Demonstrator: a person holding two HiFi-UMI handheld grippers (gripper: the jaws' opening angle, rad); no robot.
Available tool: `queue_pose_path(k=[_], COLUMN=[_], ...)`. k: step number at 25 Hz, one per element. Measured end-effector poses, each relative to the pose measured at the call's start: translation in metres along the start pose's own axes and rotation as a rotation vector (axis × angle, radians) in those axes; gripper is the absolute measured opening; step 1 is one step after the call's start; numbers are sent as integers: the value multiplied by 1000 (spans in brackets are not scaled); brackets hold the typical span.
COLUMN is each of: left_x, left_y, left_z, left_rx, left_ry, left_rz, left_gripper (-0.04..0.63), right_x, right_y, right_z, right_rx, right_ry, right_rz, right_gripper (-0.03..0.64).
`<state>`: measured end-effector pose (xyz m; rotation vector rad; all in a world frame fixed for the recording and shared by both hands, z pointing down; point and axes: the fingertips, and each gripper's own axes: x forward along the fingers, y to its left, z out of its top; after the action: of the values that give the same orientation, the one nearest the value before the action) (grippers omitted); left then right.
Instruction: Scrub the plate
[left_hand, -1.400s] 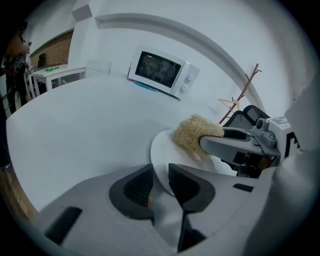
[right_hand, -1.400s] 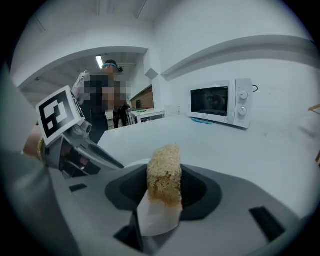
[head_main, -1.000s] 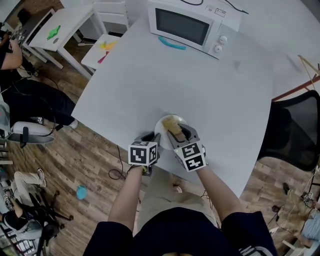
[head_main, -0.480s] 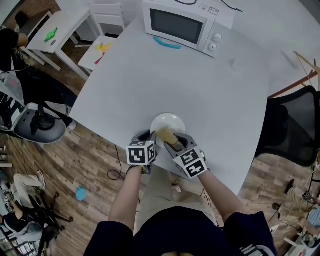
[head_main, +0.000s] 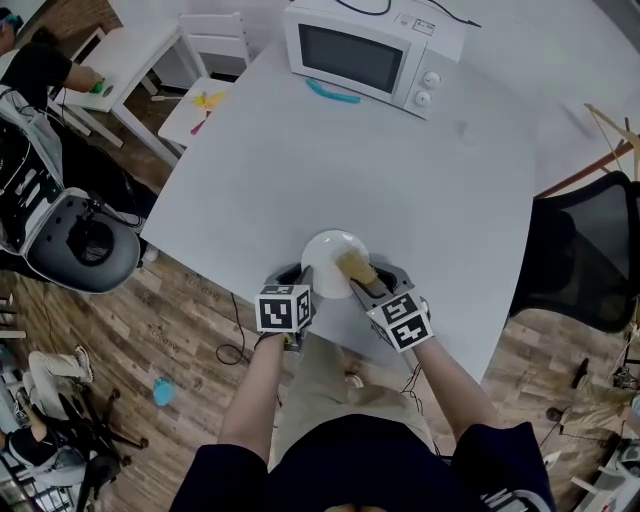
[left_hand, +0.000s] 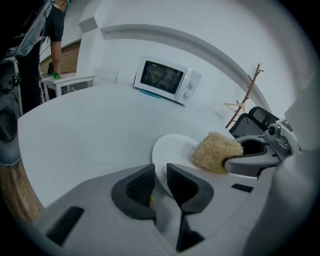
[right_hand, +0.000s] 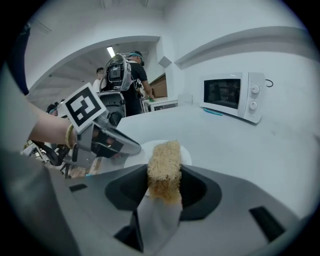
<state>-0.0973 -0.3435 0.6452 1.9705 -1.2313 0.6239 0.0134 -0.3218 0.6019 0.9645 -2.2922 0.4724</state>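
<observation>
Judging from the present hold, the chief risk is seen in the plate, which lies just ahead of both sets of fingers and close to the table's near edge. Its near rim is pinched between the narrowly parted fingers of the left gripper, and only a thin lip is caught there. If the rubbing is done hard or sideways, the rim could be twisted out of that pinch and the plate sent skating over the smooth top or off the edge behind the fingers. The fingers of the right gripper are pressed onto a tan sponge, whose free end sticks out past the fingertips and appears to rest on the plate's right part. Being soft and held by one end, it could be bent over or dragged out under pressure. The two grippers are set just beside each other, so a knock is possible. The table is pale grey, smooth and mostly bare. Well beyond the fingertips a white microwave is placed. A wooden floor, a black chair to the right and a person far left are seen around it.
</observation>
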Motion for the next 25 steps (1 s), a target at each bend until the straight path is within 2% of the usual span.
queue_pose_path(k=[5, 10, 16, 25], left_x=[1, 1, -1, -2], left_y=[0, -1, 1, 3], left_z=[0, -1, -2, -2], left_rx=[5, 13, 1, 6], left_ry=[2, 0, -7, -23], left_rz=[-9, -19, -19, 3], left_gripper=[83, 83, 83, 80], right_x=[15, 37, 54, 39], right_y=[-20, -18, 11, 45], right_z=[14, 36, 47, 18], right_rx=[4, 31, 35, 44], right_ry=[-11, -38, -44, -27], right_rz=[-53, -62, -3, 62], right_gripper=[175, 175, 175, 175])
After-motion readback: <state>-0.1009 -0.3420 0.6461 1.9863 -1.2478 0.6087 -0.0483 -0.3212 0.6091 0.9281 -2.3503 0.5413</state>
